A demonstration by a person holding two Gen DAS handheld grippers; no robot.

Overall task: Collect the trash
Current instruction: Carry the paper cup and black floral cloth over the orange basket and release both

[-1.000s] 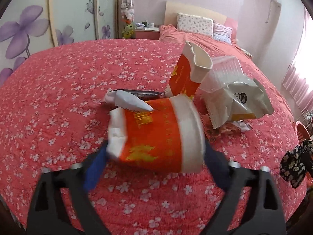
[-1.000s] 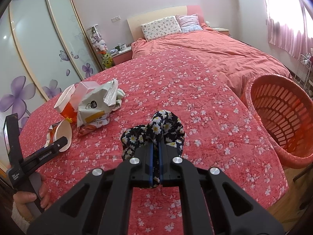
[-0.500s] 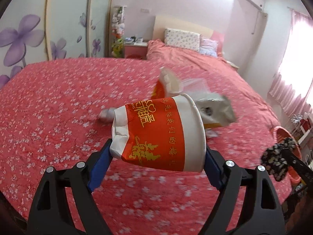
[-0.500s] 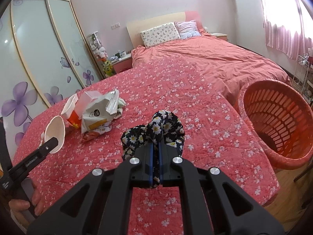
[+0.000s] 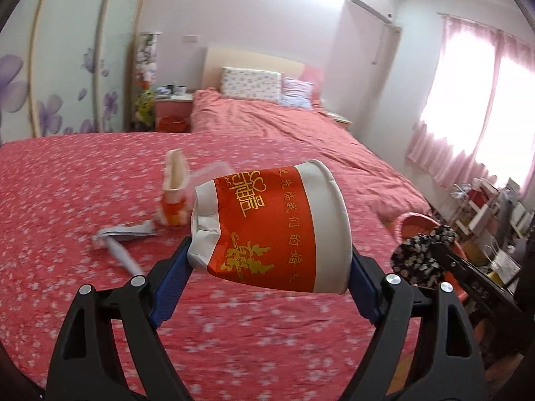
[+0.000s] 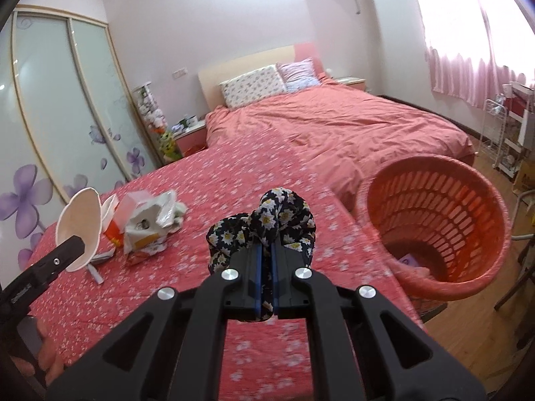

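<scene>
My left gripper (image 5: 267, 264) is shut on a crushed red and white paper cup (image 5: 271, 227), held sideways in the air above the red flowered bedspread (image 5: 67, 193). That cup's white mouth (image 6: 80, 227) shows at the left of the right wrist view. My right gripper (image 6: 265, 260) is shut on a black cloth with white daisies (image 6: 267, 220), also seen at the right of the left wrist view (image 5: 421, 254). An orange plastic basket (image 6: 434, 220) stands on the floor right of the bed's corner, a few scraps at its bottom.
A pile of trash lies on the bedspread: another crushed red cup (image 5: 174, 187), a silver snack bag (image 6: 150, 224), a clear pink box (image 6: 133, 200) and a flat wrapper (image 5: 123, 234). A wire rack (image 6: 501, 133) stands by the window. A hand (image 6: 43, 361) grips the left tool.
The left gripper has lifted the cup off the bedspread and swung it right, toward the basket. The right gripper has carried the flowered cloth up and nearer the basket.
</scene>
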